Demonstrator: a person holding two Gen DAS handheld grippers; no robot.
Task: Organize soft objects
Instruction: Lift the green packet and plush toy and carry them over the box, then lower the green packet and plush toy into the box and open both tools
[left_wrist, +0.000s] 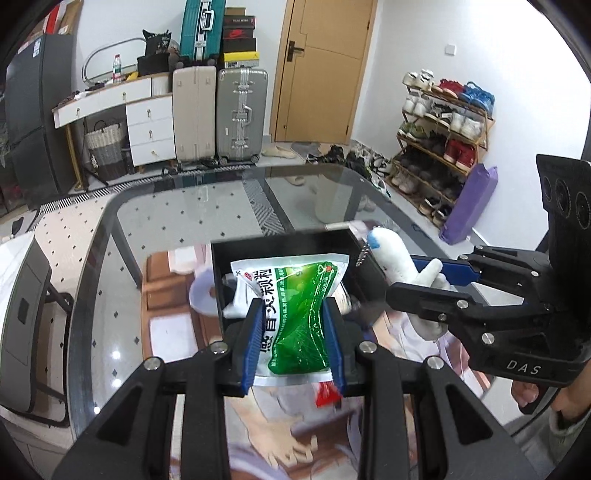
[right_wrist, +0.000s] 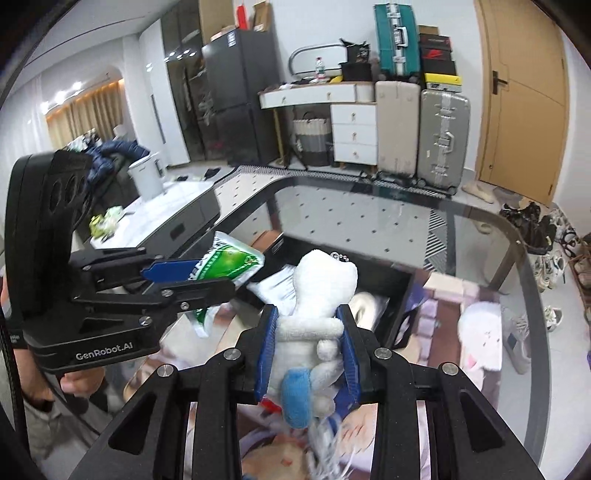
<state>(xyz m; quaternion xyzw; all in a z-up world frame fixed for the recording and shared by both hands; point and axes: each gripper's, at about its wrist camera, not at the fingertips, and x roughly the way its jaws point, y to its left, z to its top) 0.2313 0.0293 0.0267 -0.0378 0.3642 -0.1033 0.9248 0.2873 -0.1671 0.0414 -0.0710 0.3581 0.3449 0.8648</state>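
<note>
Left claw (left_wrist: 293, 332) clamps green sachet (left_wrist: 299, 314); right claw (right_wrist: 308, 354) clamps white plush (right_wrist: 314, 306); bin (left_wrist: 280, 245) contents obscured

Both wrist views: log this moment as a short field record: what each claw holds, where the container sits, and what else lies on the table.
left claw: shut on green-and-white pouch, held above the bin
right claw: shut on white plush toy with a blue patch
black bin: on the glass table, white packets already inside
other item: white plush lying on the table beside the bin
picture mat: under the bin
</note>
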